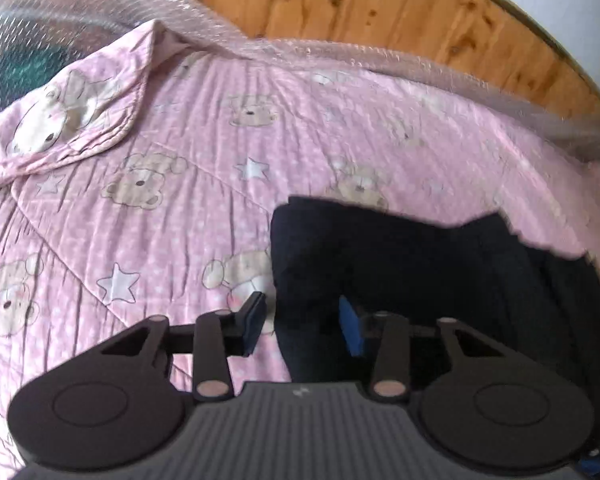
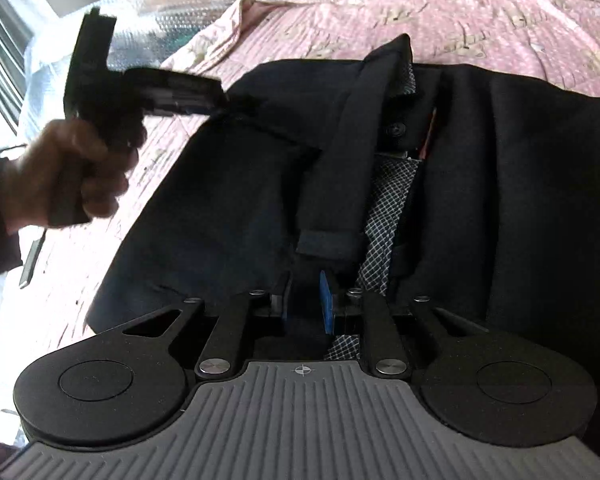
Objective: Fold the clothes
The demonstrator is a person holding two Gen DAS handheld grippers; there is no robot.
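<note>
I count one dark garment (image 2: 480, 168), laid across the pink bear-print quilt (image 1: 172, 208), with one button (image 2: 396, 130) and a checked lining (image 2: 384, 216) showing at its open front. There are two grippers. My left gripper (image 1: 304, 322) stands over the garment's left edge, one finger over the quilt and the other over the dark cloth; its jaws are partly open with nothing held. My right gripper (image 2: 305, 300) sits low over the garment's near hem, jaws narrowly parted; dark cloth lies in the gap, but I cannot tell whether the pads press on it. In the right wrist view, one hand (image 2: 76, 168) carries the left gripper at the garment's upper left corner, blurred. A sheet of bubble wrap (image 1: 380, 54) runs along the far quilt edge, against a wooden headboard (image 1: 360, 4). One folded-back quilt corner (image 1: 72, 116) lies far left. The quilt left of the garment is open; a flap (image 2: 340, 184) crosses the garment's front.
</note>
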